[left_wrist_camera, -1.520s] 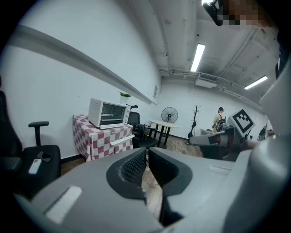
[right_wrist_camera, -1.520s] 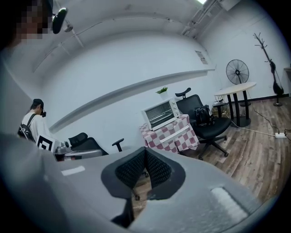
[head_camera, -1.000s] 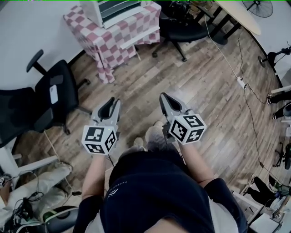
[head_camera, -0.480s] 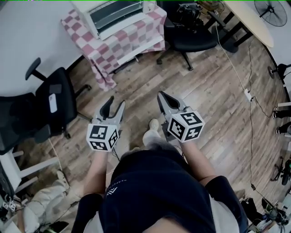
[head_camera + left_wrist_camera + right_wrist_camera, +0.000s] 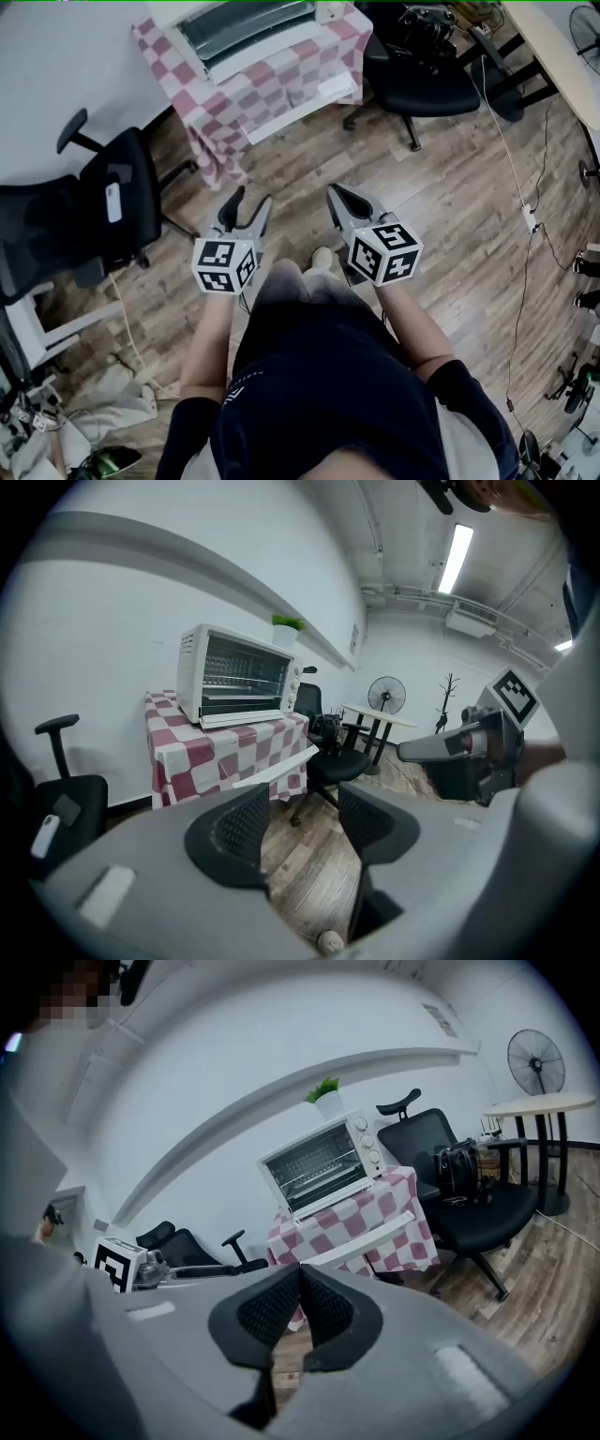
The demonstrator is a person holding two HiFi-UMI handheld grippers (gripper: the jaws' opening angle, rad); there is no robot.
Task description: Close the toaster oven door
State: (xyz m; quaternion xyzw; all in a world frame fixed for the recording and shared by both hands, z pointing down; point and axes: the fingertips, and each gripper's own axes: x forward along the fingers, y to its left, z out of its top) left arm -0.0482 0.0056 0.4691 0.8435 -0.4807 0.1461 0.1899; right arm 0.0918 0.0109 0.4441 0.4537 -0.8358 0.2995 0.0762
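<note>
The white toaster oven (image 5: 246, 26) stands on a table with a red-and-white check cloth (image 5: 272, 89) at the far wall. Its door (image 5: 246, 720) seems folded down at the front, with the racks (image 5: 322, 1164) showing. Both grippers hover over the wood floor, well short of the table and pointing at it. My left gripper (image 5: 248, 199) is open; its jaws have just been opening and nothing lies between the pads (image 5: 242, 823). My right gripper (image 5: 336, 193) is shut and empty, its pads (image 5: 323, 1305) meeting at the tip.
One black office chair (image 5: 103, 216) stands at the left, another (image 5: 427, 80) right of the table. A white slab (image 5: 319, 94) juts from the table's front. Cables (image 5: 525, 216) trail over the floor at the right. A round table (image 5: 375, 714) and a fan (image 5: 385, 694) stand beyond.
Both grippers have moved forward towards the checked table, which now sits nearer and larger in view. The left jaws have spread apart; the right ones stay together.
</note>
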